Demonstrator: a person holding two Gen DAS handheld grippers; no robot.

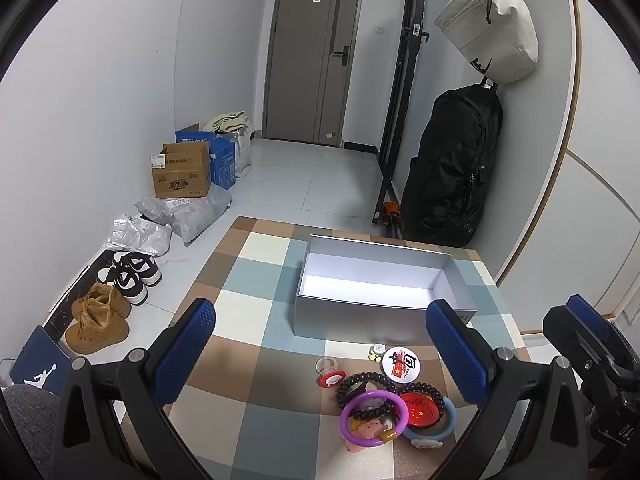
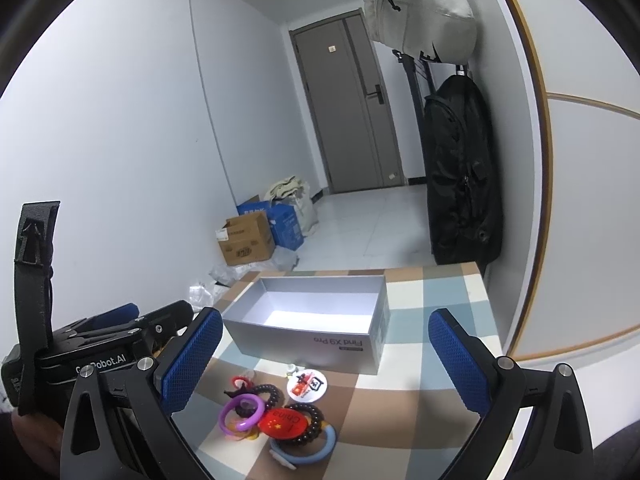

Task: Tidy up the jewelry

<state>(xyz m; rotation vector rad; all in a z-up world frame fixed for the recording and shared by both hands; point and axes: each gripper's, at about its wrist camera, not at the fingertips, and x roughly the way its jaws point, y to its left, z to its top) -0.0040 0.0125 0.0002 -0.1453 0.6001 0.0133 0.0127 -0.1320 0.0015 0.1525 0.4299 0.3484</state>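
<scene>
An open, empty grey box point(image 1: 456, 280) point(image 2: 340, 350) stands on the checked tablecloth point(image 1: 248, 280). In front of it lies a jewelry pile: a purple ring bracelet point(image 1: 373, 418) point(image 2: 241, 413), a black bead bracelet point(image 1: 362, 382) point(image 2: 308, 428), a blue ring point(image 1: 436, 432) point(image 2: 306, 450), a red round badge point(image 1: 420, 409) point(image 2: 282, 422), a white round badge point(image 1: 400, 362) point(image 2: 307, 386) and a small red flower piece point(image 1: 331, 378). My left gripper point(image 1: 320, 356) is open above the table, the pile between its fingers. My right gripper point(image 2: 326, 364) is open above the pile.
Shoes point(image 1: 100, 320), cardboard boxes point(image 1: 182, 176) and plastic bags point(image 1: 192, 216) lie on the floor to the left. A black backpack point(image 1: 452, 168) and a beige bag point(image 1: 488, 28) hang on the right wall. A grey door point(image 1: 316, 56) stands behind.
</scene>
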